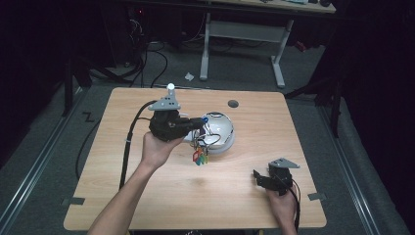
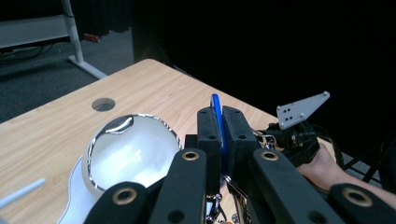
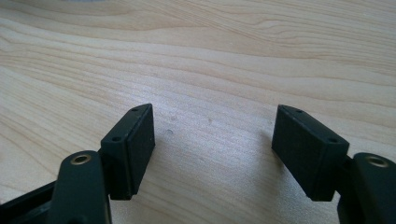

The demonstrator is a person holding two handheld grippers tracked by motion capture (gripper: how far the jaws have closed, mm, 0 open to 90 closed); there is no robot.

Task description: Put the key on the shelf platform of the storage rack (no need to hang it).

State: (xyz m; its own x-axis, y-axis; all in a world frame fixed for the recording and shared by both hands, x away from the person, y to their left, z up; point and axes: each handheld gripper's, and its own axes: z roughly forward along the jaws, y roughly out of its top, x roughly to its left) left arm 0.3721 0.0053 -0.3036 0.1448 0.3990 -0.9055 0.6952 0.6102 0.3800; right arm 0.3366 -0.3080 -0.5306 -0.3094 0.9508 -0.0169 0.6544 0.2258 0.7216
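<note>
table [image 1: 244, 196] under both grippers. white bowl [image 2: 135, 154] sat just left of and below the left gripper [image 2: 219, 135] jaws. left jaws were clamped on a blue key tag [image 2: 215, 112], keys [image 1: 199, 155] dangling below. right gripper [image 3: 212, 140] jaws were spread wide, nothing between.

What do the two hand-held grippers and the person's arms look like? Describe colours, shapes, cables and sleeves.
Both the left gripper and right gripper are black, with blocky rectangular jaws, brass-ringed pivots, a grey three-cornered plate with holes and a trailing black cable. The forearms are bare, without sleeves.

The right tool [image 3: 212, 149] hangs wide apart over the wooden table [image 3: 210, 56].
</note>
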